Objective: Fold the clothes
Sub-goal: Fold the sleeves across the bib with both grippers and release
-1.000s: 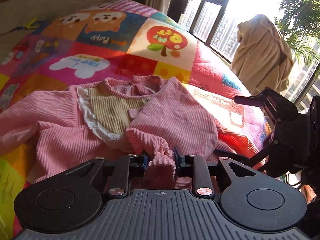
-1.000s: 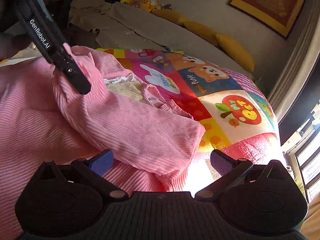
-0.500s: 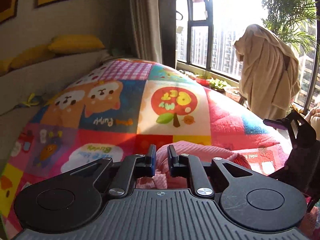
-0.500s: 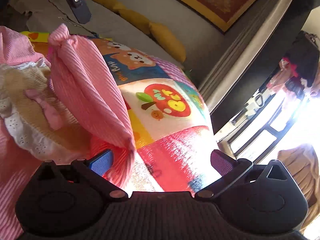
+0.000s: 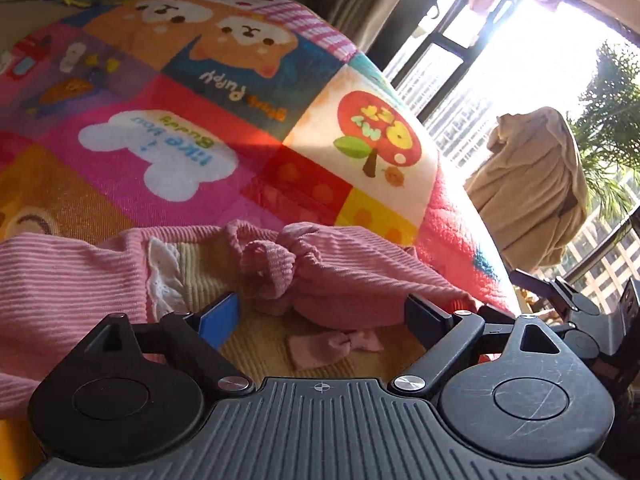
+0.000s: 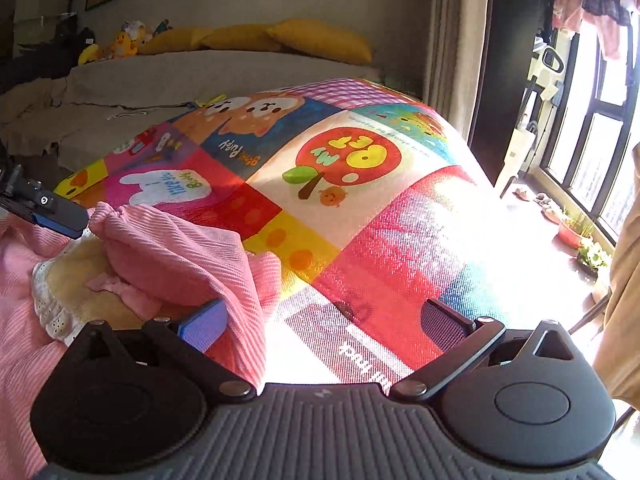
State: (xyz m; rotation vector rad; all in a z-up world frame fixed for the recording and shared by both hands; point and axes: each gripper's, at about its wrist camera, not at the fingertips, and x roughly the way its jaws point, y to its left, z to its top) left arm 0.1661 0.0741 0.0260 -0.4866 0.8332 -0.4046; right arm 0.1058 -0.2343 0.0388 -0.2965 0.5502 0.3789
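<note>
A pink ribbed baby garment with a cream bib panel lies on the patchwork blanket. Its right sleeve is folded inward over the chest, the cuff bunched above a small pink bow. My left gripper hovers open just short of the cuff, holding nothing. My right gripper is open too, with the folded sleeve beside its left finger and nothing between the fingers. One left fingertip shows by the cuff in the right wrist view.
The blanket slopes down toward a bright window. A beige cloth hangs over something near the window. A grey sofa with yellow pillows runs behind the blanket. Potted plants stand on the sill.
My left gripper carried the sleeve cuff up and over the chest, then let it go and opened. The sleeve now rests folded across the bib. My right gripper stayed open.
</note>
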